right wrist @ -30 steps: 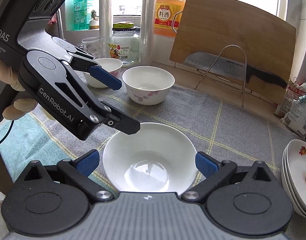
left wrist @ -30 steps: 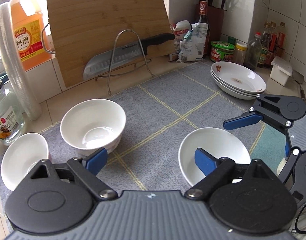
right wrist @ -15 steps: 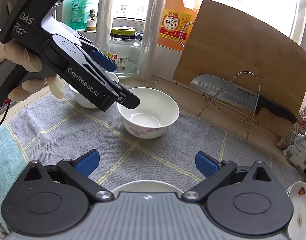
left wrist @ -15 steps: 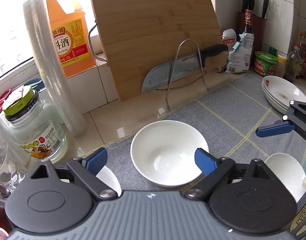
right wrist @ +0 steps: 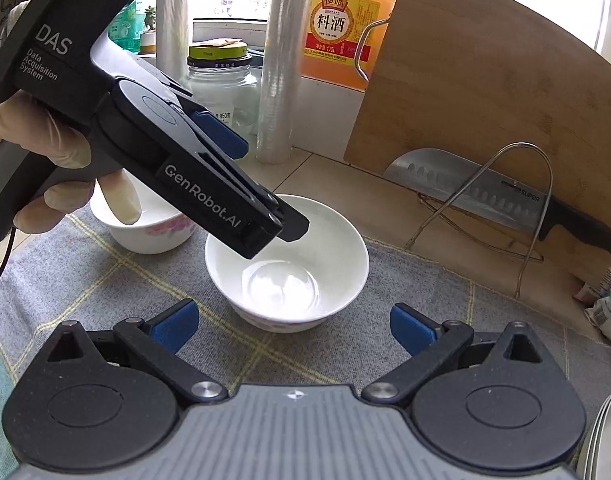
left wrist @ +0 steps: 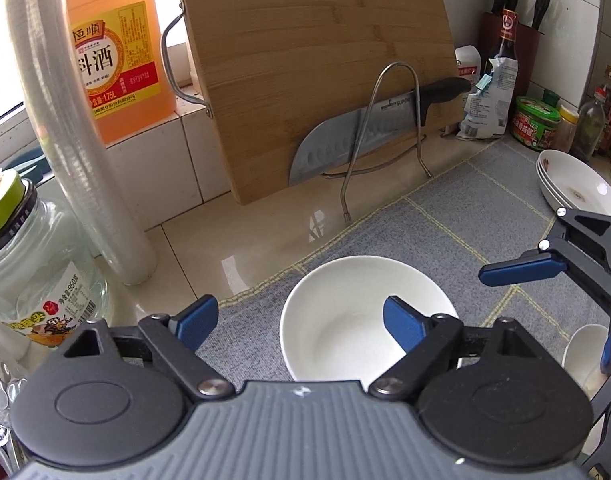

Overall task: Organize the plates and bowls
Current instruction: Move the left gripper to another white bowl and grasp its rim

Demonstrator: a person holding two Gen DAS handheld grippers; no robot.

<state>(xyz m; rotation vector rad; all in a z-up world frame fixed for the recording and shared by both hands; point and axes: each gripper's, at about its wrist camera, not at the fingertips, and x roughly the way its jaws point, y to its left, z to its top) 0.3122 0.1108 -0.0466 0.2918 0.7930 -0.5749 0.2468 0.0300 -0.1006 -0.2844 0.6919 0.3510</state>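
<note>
My left gripper (left wrist: 295, 316) has its jaws closing astride the near rim of the white bowl (left wrist: 345, 312) on the grey mat (left wrist: 465, 224), one pad inside the bowl, one outside, neither pressing yet. My right gripper (right wrist: 291, 324) keeps its jaws wide and empty, the same bowl just ahead between them. A second bowl (right wrist: 145, 228) sits beyond-left, stacked plates (left wrist: 577, 188) far right on the tabletop.

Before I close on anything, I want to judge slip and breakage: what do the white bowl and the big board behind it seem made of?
White bowl: looks like glazed ceramic or porcelain; glossy, with window glare in its base and a faint floral print outside. Likely slick and breakable.
Board: looks like bamboo or wood; matte, with visible strips and grain.
</note>
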